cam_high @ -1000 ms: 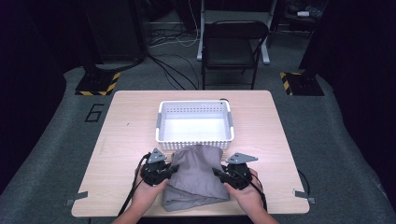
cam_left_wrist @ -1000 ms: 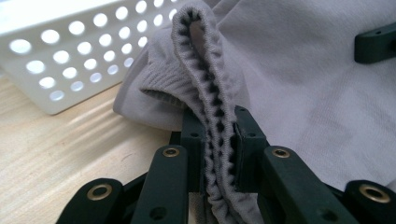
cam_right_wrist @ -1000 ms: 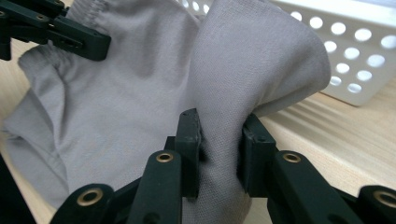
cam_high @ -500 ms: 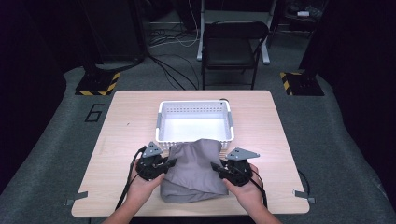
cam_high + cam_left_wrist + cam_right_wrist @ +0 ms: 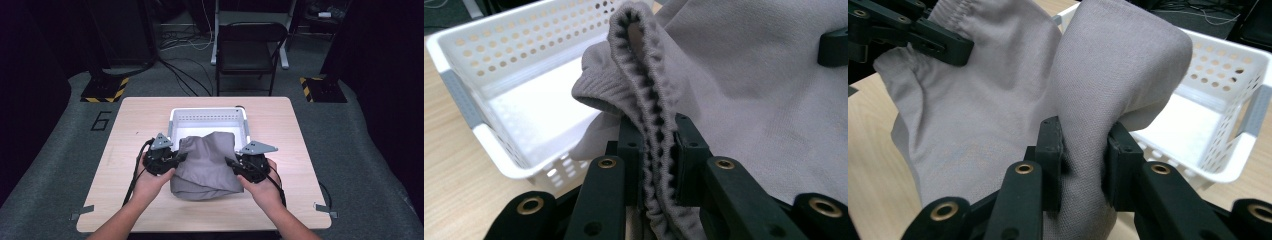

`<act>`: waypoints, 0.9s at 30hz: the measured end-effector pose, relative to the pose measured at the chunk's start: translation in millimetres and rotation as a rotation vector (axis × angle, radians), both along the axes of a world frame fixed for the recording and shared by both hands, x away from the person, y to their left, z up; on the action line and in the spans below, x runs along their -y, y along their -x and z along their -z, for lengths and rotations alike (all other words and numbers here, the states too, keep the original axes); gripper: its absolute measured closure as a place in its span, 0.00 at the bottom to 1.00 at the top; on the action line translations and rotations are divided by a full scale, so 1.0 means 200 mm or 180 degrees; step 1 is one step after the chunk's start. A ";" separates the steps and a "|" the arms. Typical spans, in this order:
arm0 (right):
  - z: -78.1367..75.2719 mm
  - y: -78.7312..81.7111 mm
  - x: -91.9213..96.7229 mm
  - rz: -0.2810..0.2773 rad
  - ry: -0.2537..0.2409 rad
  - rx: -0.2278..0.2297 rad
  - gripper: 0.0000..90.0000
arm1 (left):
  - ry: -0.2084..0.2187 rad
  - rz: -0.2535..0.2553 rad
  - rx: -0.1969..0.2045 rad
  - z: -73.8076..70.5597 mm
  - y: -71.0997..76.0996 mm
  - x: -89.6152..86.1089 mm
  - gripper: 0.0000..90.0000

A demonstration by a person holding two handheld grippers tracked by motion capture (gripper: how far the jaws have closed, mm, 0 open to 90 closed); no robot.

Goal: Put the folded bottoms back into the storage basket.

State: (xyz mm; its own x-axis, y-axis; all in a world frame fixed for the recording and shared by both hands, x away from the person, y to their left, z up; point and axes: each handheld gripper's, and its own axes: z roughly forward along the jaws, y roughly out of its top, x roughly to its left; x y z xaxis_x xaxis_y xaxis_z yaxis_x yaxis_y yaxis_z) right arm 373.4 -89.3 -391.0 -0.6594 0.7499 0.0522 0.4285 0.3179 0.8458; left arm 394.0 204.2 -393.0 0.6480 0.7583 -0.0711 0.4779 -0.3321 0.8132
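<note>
Now grey cloth (image 5: 207, 162) lifted higher by both grippers, nearer white basket (image 5: 176, 119)

Light wood table (image 5: 290, 130): white perforated basket (image 5: 209, 116) at centre; grey cloth's (image 5: 207, 170) lower folds resting before it.

My left gripper (image 5: 176, 158) sits at nine o'clock, my right gripper (image 5: 234, 165) at three, jaws pointing inward at each other and clamped tight; my forearms rise from six o'clock, hands wrapped around both bodies
</note>
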 end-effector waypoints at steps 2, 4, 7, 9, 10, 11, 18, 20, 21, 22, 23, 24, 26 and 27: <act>-0.02 -0.03 0.00 0.0029 0.0010 -0.0025 0.80 | -0.0012 -0.0008 0.0009 -0.02 -0.02 0.00 0.86; -0.03 -0.06 0.00 0.0049 0.0026 -0.0031 0.80 | -0.0031 -0.0017 0.0023 -0.03 -0.05 0.00 0.86; -0.04 -0.10 0.00 0.0055 0.0056 -0.0037 0.80 | -0.0029 -0.0055 0.0039 -0.06 -0.09 -0.01 0.86; -0.06 -0.12 0.00 0.0060 0.0068 -0.0054 0.80 | -0.0045 -0.0065 0.0063 -0.08 -0.11 -0.01 0.86; -0.07 -0.14 0.00 0.0069 0.0070 -0.0044 0.80 | -0.0025 -0.0077 0.0076 -0.09 -0.12 -0.01 0.86; -0.08 -0.14 0.00 0.0064 0.0086 -0.0026 0.80 | -0.0050 -0.0078 0.0082 -0.10 -0.12 -0.01 0.86; -0.16 -0.20 -0.01 0.0082 0.0120 0.0023 0.80 | -0.0053 -0.0094 0.0121 -0.17 -0.19 0.00 0.86; -0.17 -0.22 -0.01 0.0078 0.0126 0.0044 0.80 | -0.0038 -0.0111 0.0127 -0.18 -0.20 0.00 0.86; -0.17 -0.22 -0.01 0.0096 0.0123 0.0024 0.80 | -0.0037 -0.0110 0.0119 -0.19 -0.21 0.00 0.86; -0.18 -0.23 -0.01 0.0110 0.0114 0.0010 0.80 | -0.0011 -0.0115 0.0118 -0.19 -0.23 0.00 0.86; -0.18 -0.24 -0.01 0.0114 0.0120 0.0008 0.80 | -0.0019 -0.0124 0.0120 -0.19 -0.24 0.00 0.86; -0.18 -0.25 -0.01 0.0113 0.0124 0.0000 0.80 | -0.0022 -0.0117 0.0123 -0.20 -0.24 0.00 0.86; -0.18 -0.27 -0.01 0.0135 0.0107 -0.0032 0.80 | -0.0056 -0.0119 0.0126 -0.20 -0.26 0.01 0.86; -0.18 -0.28 -0.01 0.0137 0.0106 -0.0040 0.80 | -0.0070 -0.0126 0.0140 -0.21 -0.27 0.01 0.86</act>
State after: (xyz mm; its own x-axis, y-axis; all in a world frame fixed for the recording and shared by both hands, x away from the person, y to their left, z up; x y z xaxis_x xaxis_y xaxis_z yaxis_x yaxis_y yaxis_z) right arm 428.4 -87.6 -354.2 -0.6260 0.7791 0.0349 0.4529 0.3267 0.8295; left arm 448.0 202.3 -351.2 0.6197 0.7844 -0.0263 0.4549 -0.3316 0.8265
